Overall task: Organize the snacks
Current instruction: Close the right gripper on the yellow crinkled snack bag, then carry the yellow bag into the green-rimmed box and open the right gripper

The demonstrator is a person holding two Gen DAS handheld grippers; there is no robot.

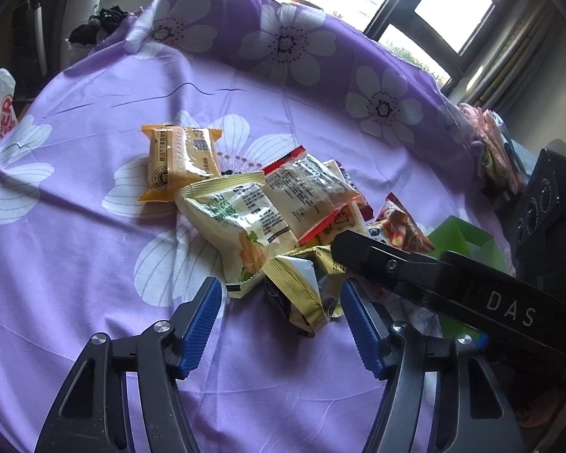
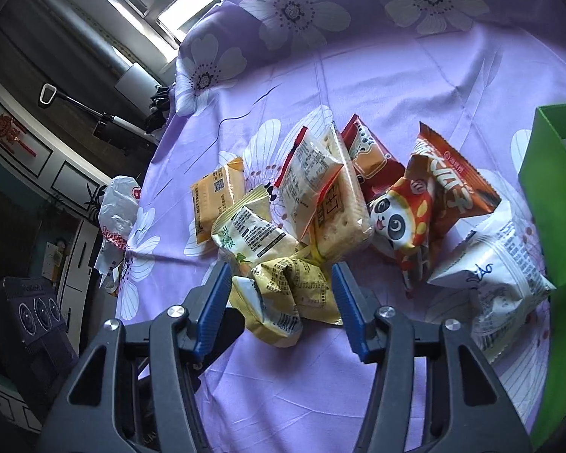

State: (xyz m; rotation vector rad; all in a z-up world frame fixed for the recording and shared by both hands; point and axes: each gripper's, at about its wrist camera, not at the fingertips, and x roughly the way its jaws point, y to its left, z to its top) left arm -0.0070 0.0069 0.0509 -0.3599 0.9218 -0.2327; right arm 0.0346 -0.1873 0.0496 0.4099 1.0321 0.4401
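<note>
- Your right gripper (image 2: pixel 281 298): jaws apart around the crumpled yellow packet (image 2: pixel 290 294), near the table's front edge; contact unclear.
- Left gripper (image 1: pixel 279 317): jaws apart, empty.
- Packet looks light, crinkly, slippery; pinch the bunched middle.

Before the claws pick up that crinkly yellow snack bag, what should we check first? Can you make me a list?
1. Yellow crinkled packet sits between the right claw pads: ok.
2. Pads pressing the packet firmly: cannot tell.
3. Left claw clear of the right one: not ok, both crowd the same packet.
4. Neighbouring pale green packet free of the yellow one: not ok, they touch.
5. Green box nearby: ok.
6. Room inside the box: cannot tell.
</note>
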